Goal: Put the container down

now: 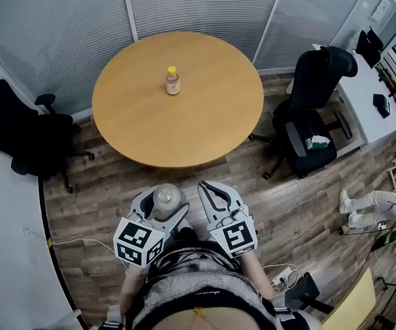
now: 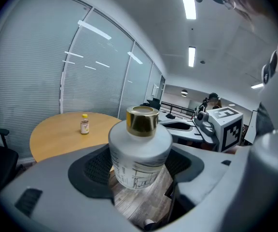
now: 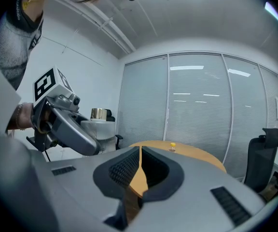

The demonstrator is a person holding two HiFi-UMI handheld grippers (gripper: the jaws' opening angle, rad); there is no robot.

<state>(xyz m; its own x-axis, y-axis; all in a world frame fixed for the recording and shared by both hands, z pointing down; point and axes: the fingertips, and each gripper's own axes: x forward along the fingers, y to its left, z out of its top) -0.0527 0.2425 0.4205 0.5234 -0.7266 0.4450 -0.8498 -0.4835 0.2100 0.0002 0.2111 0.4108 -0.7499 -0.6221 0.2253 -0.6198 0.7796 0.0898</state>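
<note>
At the bottom centre of the head view, the left gripper (image 1: 165, 208) is closed around a frosted white round container with a gold cap (image 1: 166, 198). In the left gripper view the dark ribbed pads (image 2: 93, 170) press against both sides of the container's body, which stands upright between them with faint printed lines on its lower half. It is held in the air above the grey-brown wood-plank floor (image 1: 287, 205), short of the table.

Just beside it in the head view, toward the right of the frame, the right gripper (image 3: 140, 166) has its jaws brought fully together. In the right gripper view only a thin seam shows between the pads, with nothing held there.

Above both grippers in the head view stands a round light-brown wooden table (image 1: 177, 129). A small clear bottle with a yellow cap (image 1: 172, 81) stands upright on it, toward the far side and well apart from the held container.

One black office chair (image 1: 311, 115) sits at the table's right in the frame and another black office chair (image 1: 26, 136) at its left. Grey slatted blinds (image 1: 198, 5) fill the top of the frame. A person's legs in pale trousers (image 1: 370, 205) show at the right edge.
</note>
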